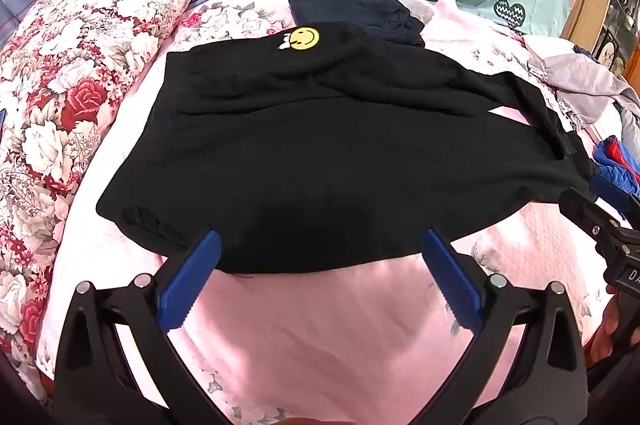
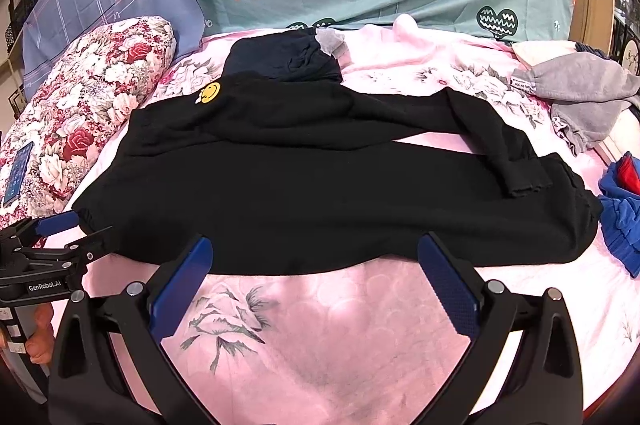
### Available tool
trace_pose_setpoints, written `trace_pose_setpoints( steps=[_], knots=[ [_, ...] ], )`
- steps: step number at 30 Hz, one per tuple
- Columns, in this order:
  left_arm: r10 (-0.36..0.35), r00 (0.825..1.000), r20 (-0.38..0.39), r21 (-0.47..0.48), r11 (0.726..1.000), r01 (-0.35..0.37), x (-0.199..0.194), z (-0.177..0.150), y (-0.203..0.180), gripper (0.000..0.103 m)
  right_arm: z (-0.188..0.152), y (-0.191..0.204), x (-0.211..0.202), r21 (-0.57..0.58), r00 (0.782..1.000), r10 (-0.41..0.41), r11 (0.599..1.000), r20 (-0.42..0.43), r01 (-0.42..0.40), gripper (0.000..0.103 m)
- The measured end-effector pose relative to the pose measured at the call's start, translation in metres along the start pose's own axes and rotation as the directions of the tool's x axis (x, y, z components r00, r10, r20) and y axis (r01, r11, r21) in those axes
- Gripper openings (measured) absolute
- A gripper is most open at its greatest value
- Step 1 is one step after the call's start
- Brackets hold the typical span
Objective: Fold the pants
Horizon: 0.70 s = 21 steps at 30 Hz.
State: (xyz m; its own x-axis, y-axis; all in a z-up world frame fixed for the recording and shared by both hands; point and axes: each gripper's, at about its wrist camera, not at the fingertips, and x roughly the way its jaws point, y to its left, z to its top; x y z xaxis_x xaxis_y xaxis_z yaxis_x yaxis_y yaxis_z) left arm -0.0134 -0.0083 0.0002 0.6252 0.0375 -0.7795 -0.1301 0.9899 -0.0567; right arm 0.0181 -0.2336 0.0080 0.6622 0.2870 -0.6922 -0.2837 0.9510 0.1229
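Note:
Black pants [image 1: 320,153] with a yellow smiley patch [image 1: 305,38] lie spread across the pink bed cover, waistband at the left, legs running right; they also show in the right wrist view [image 2: 320,185]. The upper leg is bent back so its cuff [image 2: 524,181] rests on the lower leg. My left gripper [image 1: 320,245] is open and empty, its blue fingers over the pants' near edge. My right gripper [image 2: 316,257] is open and empty at the near edge too. The left gripper also shows in the right wrist view [image 2: 60,225] by the waistband corner.
A floral pillow [image 1: 68,105] lies at the left with a phone [image 2: 18,173] on it. A dark folded garment [image 2: 280,57] sits behind the pants. Grey clothes [image 2: 580,93] and blue-red clothes [image 2: 624,201] lie at the right. Teal and blue sheets hang behind.

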Motion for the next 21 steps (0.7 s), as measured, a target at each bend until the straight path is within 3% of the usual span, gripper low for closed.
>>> trace_pose_setpoints(
  steps=[21],
  knots=[
    [-0.005, 1.000, -0.005, -0.002, 1.000, 0.005, 0.0005, -0.0014, 0.0009, 0.101, -0.0034, -0.0002, 0.0027, -0.006, 1.000, -0.003, 1.000, -0.008, 0.003, 0.102]
  ],
)
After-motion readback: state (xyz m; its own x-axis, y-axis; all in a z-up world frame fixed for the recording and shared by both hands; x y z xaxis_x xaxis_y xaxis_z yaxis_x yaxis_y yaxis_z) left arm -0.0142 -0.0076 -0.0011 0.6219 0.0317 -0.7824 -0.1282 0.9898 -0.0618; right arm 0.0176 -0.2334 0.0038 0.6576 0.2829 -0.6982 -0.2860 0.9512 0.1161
